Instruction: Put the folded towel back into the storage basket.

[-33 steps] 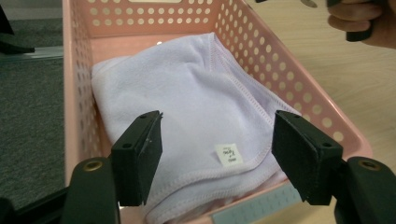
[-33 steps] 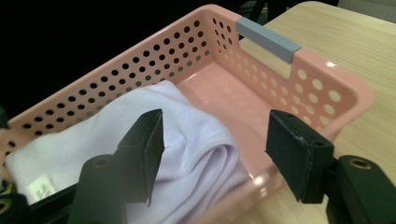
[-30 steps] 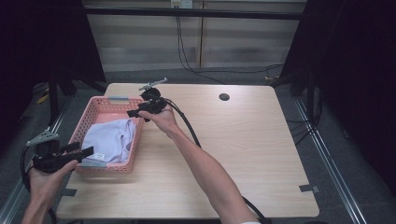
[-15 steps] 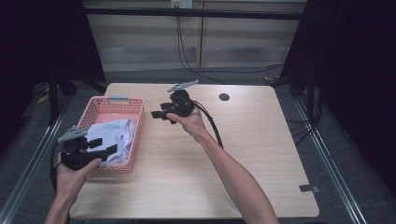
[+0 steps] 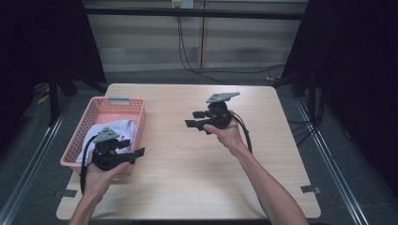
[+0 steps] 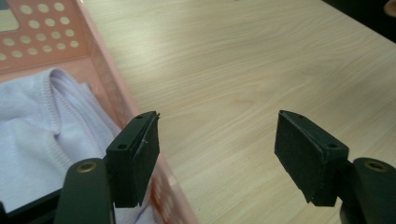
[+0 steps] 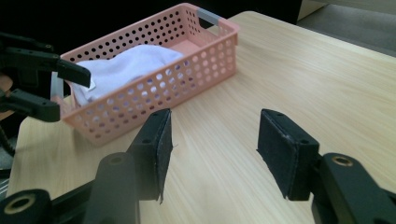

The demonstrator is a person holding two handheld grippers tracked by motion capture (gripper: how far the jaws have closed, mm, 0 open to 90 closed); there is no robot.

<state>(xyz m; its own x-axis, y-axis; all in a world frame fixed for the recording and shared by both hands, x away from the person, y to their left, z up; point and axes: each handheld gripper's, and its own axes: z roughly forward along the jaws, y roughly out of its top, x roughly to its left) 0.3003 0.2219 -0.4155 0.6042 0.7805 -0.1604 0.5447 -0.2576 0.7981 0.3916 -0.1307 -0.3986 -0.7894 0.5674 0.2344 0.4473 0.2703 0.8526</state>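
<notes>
High view: both tongs open, empty; right tongs (image 5: 197, 119) had been narrowing w/ nothing between, left tongs (image 5: 137, 153) by basket (image 5: 123, 101) w/ white cloth (image 5: 117, 127), prob. dropped off.

high view: overhead, facing forward | gripper views: close, low — share basket (image 5: 94, 117)

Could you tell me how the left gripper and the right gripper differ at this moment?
The left gripper hangs over the pink basket's near corner, beside the white cloth; the right gripper is over the bare table. The right gripper's jaws have just been closing with nothing between them. Both are open and empty.
</notes>
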